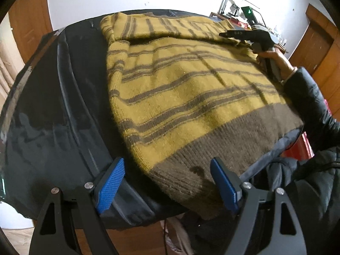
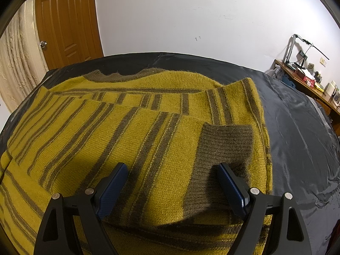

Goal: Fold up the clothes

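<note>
We had the sweater (image 1: 191, 97) flat on the sheet (image 1: 53, 116) with sleeves folded in, body fold left, left gripper (image 1: 170, 182) and right gripper (image 2: 172, 187) both wide open, empty.

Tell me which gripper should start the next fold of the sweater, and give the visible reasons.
Probably the left gripper: its open jaws straddle the brown hem at the near corner of the sweater, ready to pinch. The right gripper, also open, hovers over the folded sleeve cuff, away from any free edge.
</note>
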The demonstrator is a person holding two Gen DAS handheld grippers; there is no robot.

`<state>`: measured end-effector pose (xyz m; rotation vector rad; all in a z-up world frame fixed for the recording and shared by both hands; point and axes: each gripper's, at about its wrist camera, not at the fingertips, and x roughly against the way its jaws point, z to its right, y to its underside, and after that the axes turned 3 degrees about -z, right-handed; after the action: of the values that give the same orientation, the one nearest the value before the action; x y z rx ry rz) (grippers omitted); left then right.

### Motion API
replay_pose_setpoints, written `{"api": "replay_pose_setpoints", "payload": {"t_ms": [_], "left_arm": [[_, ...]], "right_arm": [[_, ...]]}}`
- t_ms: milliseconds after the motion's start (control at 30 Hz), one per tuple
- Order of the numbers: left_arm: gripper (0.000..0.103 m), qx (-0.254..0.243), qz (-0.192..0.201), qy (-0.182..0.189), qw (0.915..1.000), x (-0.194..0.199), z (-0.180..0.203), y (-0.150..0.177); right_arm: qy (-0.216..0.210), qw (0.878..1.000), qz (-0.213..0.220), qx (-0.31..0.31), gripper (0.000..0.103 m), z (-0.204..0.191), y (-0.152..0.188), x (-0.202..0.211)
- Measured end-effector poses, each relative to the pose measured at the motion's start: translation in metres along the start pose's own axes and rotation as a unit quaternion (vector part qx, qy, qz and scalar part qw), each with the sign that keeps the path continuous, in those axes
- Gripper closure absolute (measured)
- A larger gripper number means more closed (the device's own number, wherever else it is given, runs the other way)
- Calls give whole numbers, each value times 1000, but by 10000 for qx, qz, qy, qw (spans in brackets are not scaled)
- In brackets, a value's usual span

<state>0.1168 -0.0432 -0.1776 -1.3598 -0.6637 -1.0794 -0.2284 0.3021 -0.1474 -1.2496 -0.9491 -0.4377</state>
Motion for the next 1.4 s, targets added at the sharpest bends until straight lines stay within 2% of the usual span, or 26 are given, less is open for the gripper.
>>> {"api": "replay_pose_setpoints", "payload": {"t_ms": [133,233,533,667,767,833,1000,1133,1267,1300,1400], "left_arm": [[19,-167,45,64,9998,-4,5,1],[18,-192,76,184,9996,-5,6,1],[15,7,82,373,9993,-7,2,-3],[16,207,191,636,9976,-8,-2,-5],[16,355,255,775,9960,-9,-3,-8],[18,446,279,812,9953,-10,-4,-10],[16,460,252,829,9952,-12,-5,-12],[12,404,266,869,9950,-13,-2,-12],[4,415,334,1004,9935,-15,-1,-12],[1,432,343,1044,9930,-16,0,-13],[1,437,344,1009,9933,-17,2,-15]], "right_arm": [[-25,10000,-7,5,14,1,0,0],[-247,9996,-65,131,0,-1,0,-3],[-188,9994,-107,261,0,-4,0,-2],[-199,9994,-104,256,0,-4,1,-3],[-373,9990,-25,255,1,-2,0,1],[-667,9973,179,242,1,3,5,14],[-947,9926,708,259,1,27,39,68],[-851,9910,896,513,12,46,81,111],[-315,9909,941,905,15,54,124,145],[-176,9912,880,973,15,57,134,150],[144,9915,676,1098,15,66,163,163]]}}
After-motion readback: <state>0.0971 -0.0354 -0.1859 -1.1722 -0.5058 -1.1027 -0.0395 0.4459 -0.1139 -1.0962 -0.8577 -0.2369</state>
